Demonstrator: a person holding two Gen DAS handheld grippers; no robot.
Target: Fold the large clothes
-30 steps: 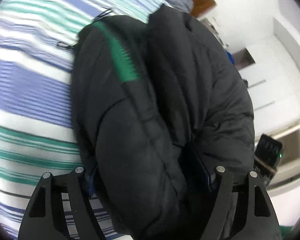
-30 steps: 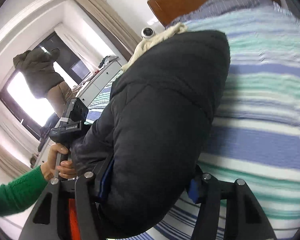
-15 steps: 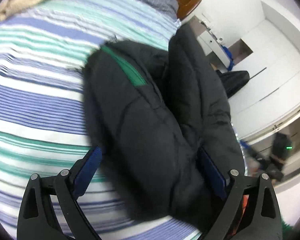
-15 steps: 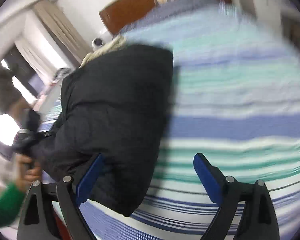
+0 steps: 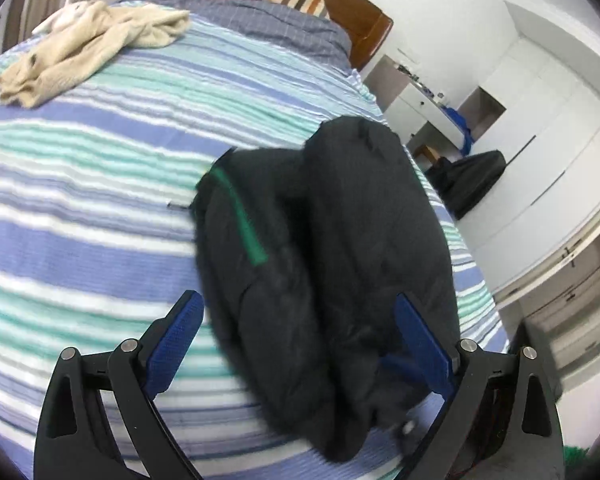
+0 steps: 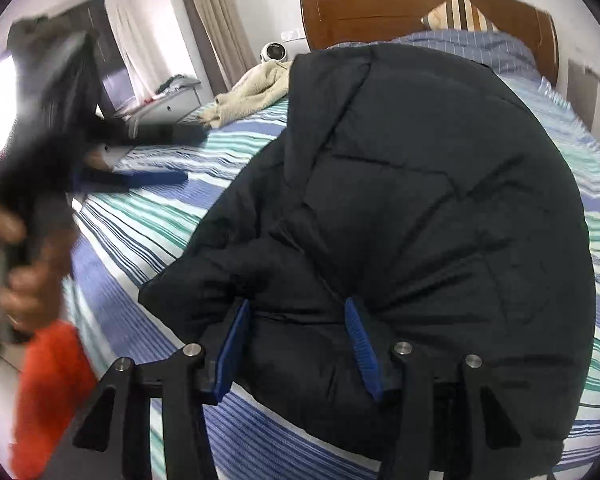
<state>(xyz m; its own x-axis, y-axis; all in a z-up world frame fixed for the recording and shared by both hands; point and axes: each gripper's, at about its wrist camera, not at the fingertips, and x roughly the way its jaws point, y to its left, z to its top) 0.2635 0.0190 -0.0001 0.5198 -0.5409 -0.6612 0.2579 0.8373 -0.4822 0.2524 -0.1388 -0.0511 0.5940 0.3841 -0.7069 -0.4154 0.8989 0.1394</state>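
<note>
A bedroom: a bed under a blue, teal and white striped cover [image 5: 100,208] fills both views, with a brown wooden headboard [image 6: 420,8] at its far end and white wardrobe doors [image 5: 548,152] off the bed's right side. The bulky black quilted puffer jacket [image 6: 420,200], folded into a thick bundle, lies on the cover near the bed's foot edge; a green strip [image 5: 240,216] runs along one fold. A crumpled cream garment [image 5: 84,48] lies well apart from it, nearer the headboard.

The left gripper [image 5: 296,340] stands spread wide, its blue pads either side of the bundle's near end, not pressing it. The right gripper [image 6: 296,344] is closing, and a puff of the jacket's edge sits between its blue pads, which press into the fabric.

In the right wrist view, the person's hand [image 6: 24,276] is heavily blurred, as is the tool it holds. The jacket's underside and far side are hidden, and the green strip is smeared.
</note>
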